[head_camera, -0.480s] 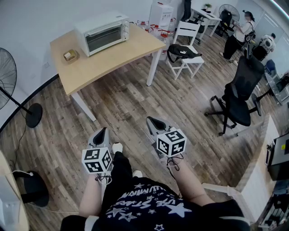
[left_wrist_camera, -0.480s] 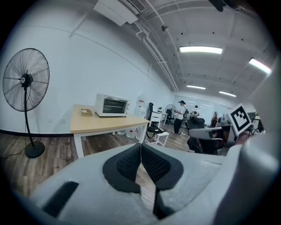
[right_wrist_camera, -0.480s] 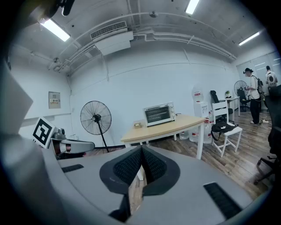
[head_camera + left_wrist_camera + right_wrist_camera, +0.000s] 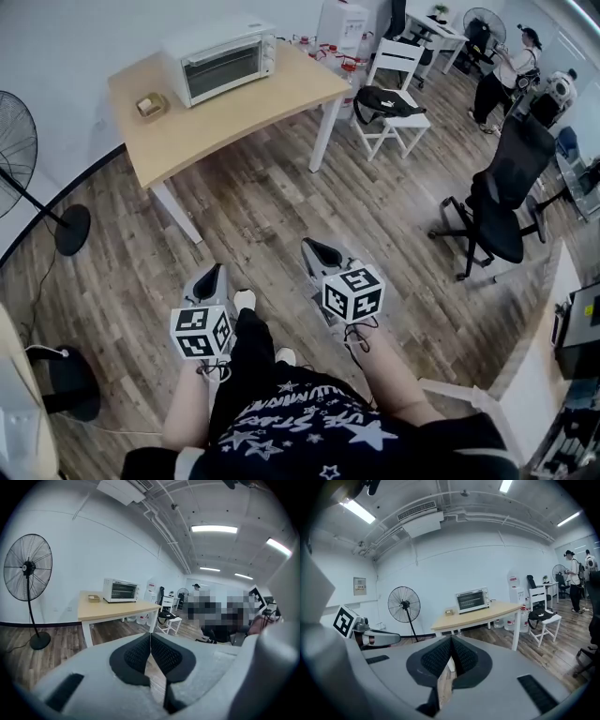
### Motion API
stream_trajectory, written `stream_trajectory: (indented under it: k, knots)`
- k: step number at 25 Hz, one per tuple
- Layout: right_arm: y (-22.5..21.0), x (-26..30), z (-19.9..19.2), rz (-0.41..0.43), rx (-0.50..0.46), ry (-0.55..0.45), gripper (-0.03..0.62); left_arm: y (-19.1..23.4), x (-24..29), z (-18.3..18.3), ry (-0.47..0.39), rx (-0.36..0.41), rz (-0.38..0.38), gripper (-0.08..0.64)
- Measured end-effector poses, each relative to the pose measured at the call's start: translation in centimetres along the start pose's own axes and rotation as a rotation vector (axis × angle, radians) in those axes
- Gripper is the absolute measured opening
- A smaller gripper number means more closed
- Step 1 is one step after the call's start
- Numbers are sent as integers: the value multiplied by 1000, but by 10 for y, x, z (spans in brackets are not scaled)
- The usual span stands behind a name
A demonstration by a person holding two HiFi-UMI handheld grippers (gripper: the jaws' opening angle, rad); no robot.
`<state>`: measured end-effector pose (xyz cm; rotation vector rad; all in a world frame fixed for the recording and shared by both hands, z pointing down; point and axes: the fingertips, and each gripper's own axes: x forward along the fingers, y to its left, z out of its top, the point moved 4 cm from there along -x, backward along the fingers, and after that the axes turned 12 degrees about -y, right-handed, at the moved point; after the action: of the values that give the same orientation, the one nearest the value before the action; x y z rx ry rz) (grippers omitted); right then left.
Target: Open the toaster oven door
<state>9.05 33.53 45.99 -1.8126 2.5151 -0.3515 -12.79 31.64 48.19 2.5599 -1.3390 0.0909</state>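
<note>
Fingers, left gripper [image 4: 215, 272]: shut tight, the two pads [image 4: 137, 656] meeting along one seam, nothing between them.
Fingers, right gripper [image 4: 310, 247]: likewise closed on themselves, pads [image 4: 464, 657] touching, empty.
Toaster oven [image 4: 220, 58]: on the table [image 4: 244, 111], at its far edge against the wall, door closed, glass front facing the room.
Small box [image 4: 148, 106]: on the table, just beside the oven, toward the table's left end.
Person: stands well short of the table, with bare wooden floor between. Both grippers are held low in front of the body, aimed toward the table and tipped slightly down.
Round the table: a standing fan [image 4: 13, 148] off its left end, and a white chair [image 4: 395, 98] with a black bag off its right end.
Step in hand: the approach, I'd judge, as nothing on the oven is touched yet.
Doing it well: walk to the table's near long edge and face the oven squarely. Spread one gripper's fingers before reaching in, not at the door. The handle is too small to make out from here. Take it at its middle and pull along the hinge's arc rather than straight back.
Risk: the oven looks light and may slide on the table, so bracing it with the other gripper would help.
</note>
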Motion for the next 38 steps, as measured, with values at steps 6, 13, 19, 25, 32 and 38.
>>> stream_trajectory:
  k: [6, 13, 19, 25, 32, 38]
  knots:
    - [-15, 19, 12, -44, -16, -23, 3, 9, 20, 12, -27, 13, -3, 21]
    - [-35, 56, 33, -60, -12, -41, 10, 31, 55, 33, -57, 10, -2, 21]
    - [-55, 113, 42, -61, -8, -37, 109, 66, 108, 47, -71, 2, -10, 21]
    - [-75, 184, 53, -79, 12, -28, 186, 110, 170, 67, -74, 9, -36, 21]
    - [-90, 274, 78, -92, 55, -15, 232, 170, 243, 100, -69, 2, -55, 21]
    - [-97, 318, 88, -129, 89, -17, 242, 204, 281, 112, -54, 0, -85, 21]
